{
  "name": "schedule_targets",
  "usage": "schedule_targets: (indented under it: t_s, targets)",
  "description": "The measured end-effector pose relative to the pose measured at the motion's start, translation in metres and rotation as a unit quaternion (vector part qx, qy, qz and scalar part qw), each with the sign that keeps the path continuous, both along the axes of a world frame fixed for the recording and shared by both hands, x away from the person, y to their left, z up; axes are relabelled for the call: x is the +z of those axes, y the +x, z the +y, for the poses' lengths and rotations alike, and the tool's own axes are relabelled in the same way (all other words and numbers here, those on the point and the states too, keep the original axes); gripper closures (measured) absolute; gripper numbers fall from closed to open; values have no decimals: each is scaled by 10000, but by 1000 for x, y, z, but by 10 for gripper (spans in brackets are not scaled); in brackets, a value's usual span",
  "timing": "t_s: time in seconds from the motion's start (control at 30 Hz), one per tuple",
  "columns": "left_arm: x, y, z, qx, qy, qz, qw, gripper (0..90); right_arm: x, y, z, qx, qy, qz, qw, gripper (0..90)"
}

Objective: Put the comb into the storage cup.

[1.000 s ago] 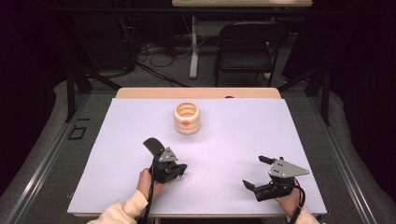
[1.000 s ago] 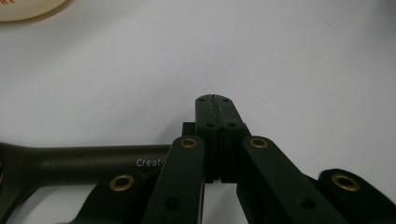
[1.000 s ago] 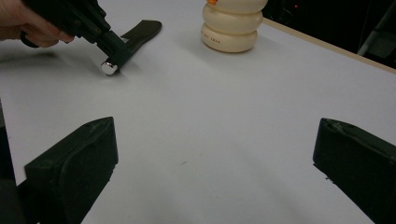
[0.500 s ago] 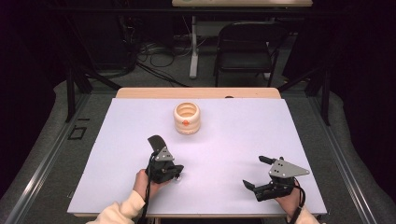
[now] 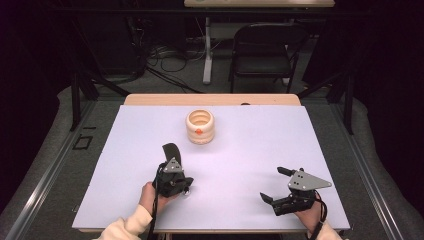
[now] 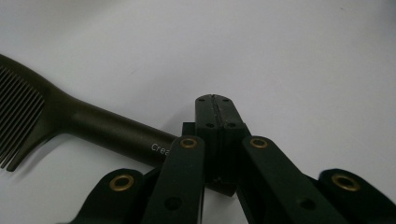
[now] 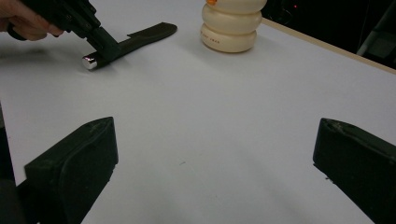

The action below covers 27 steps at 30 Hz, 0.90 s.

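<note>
A black comb (image 5: 172,151) lies on the white table (image 5: 260,140), its teeth end pointing away from the person. My left gripper (image 5: 181,187) points down at the near end of its handle, by the silver end cap (image 7: 88,62). In the left gripper view the left gripper (image 6: 215,100) has its jaws together, and the comb's handle (image 6: 102,126) runs beneath them; I cannot tell whether they touch it. My right gripper (image 5: 271,183) rests near the front right edge, open with nothing between its jaws. In the right gripper view the right gripper (image 7: 215,126) faces bare table.
A cream ringed container (image 5: 200,127) with an orange mark stands upright at the far middle of the table, also seen as the cream container (image 7: 231,25) in the right gripper view. A black chair (image 5: 262,50) and cables are on the floor beyond the table's wooden far edge (image 5: 210,99).
The left hand has turned a little over the comb's handle, and the comb's teeth end has swung slightly to the right. The right gripper has stayed still.
</note>
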<state>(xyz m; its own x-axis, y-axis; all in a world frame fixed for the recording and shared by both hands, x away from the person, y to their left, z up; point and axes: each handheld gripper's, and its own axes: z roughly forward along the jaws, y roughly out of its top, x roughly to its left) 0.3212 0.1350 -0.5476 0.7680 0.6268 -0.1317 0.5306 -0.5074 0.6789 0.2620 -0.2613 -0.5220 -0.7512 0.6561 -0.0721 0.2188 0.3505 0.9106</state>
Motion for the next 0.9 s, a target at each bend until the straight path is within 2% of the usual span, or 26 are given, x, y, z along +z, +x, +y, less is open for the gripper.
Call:
schedule_targets:
  t_s: [0.9]
  targets:
    - [4, -4, 15, 189, 172, 93, 9996, 898, 0, 0, 0, 3, 1, -12, 10000, 0]
